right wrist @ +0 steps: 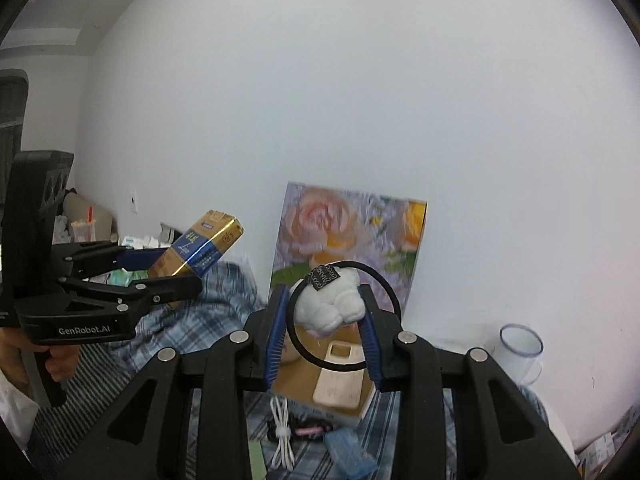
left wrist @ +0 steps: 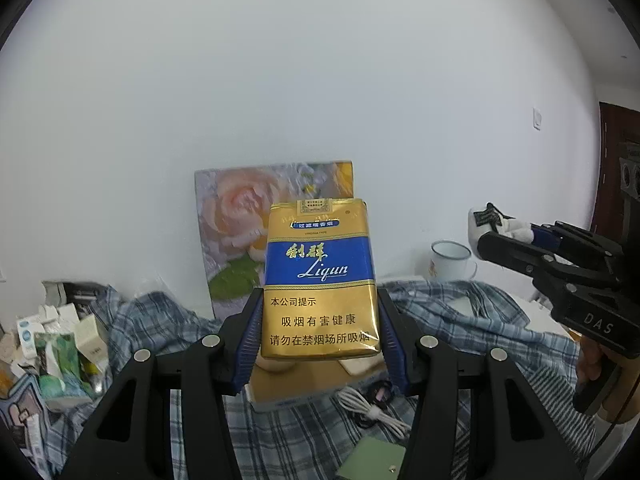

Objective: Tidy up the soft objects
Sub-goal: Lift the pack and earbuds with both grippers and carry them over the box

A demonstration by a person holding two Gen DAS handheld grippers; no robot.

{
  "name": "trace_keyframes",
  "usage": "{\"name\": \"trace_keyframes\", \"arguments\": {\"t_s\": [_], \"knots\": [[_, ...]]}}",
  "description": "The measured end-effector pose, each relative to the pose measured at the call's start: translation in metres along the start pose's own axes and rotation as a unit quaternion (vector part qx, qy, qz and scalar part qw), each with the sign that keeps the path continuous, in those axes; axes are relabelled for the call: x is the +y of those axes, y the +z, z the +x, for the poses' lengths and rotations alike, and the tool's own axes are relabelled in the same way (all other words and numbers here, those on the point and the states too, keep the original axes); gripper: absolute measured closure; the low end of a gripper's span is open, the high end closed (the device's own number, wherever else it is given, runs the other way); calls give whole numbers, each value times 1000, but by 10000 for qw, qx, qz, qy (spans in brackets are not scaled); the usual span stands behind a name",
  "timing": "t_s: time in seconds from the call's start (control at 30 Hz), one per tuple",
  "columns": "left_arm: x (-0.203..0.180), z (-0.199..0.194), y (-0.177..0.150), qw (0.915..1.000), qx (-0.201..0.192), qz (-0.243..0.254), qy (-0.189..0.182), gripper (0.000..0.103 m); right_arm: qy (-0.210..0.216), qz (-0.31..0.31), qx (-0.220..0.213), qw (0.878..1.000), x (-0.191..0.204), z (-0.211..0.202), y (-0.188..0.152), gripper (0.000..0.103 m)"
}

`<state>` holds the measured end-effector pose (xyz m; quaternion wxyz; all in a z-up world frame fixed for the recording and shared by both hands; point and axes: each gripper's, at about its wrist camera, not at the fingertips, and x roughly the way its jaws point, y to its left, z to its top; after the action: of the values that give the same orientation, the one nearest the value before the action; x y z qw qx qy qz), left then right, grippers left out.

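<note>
Cigarette pack [left wrist: 320, 280] clamped in left claw [left wrist: 318, 340]; right claw [right wrist: 324, 340] grips plush hair tie [right wrist: 330, 308].

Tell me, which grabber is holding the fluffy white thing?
The right gripper. It is shut on a white plush hair tie with a black elastic loop, while the left gripper holds a gold and blue cigarette pack.

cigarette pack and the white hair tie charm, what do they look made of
Cigarette pack: likely a paper soft pack in clear glossy film; glare streaks and crinkles show on its gold face. White hair tie charm: seems plush fabric, matte and puffy with lobed bulges; its black loop looks like smooth elastic cord, and a small black printed tag sits on top.
</note>
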<state>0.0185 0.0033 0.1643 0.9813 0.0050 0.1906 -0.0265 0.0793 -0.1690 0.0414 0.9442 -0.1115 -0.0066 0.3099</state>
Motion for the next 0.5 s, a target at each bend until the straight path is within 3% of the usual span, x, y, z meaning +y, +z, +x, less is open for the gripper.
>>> {"name": "trace_keyframes", "arguments": {"t_s": [0.5], "knots": [[18,-13,57,9987,-492,-66,139,48,184,-221,-530,9982,10,4,49,70]]}}
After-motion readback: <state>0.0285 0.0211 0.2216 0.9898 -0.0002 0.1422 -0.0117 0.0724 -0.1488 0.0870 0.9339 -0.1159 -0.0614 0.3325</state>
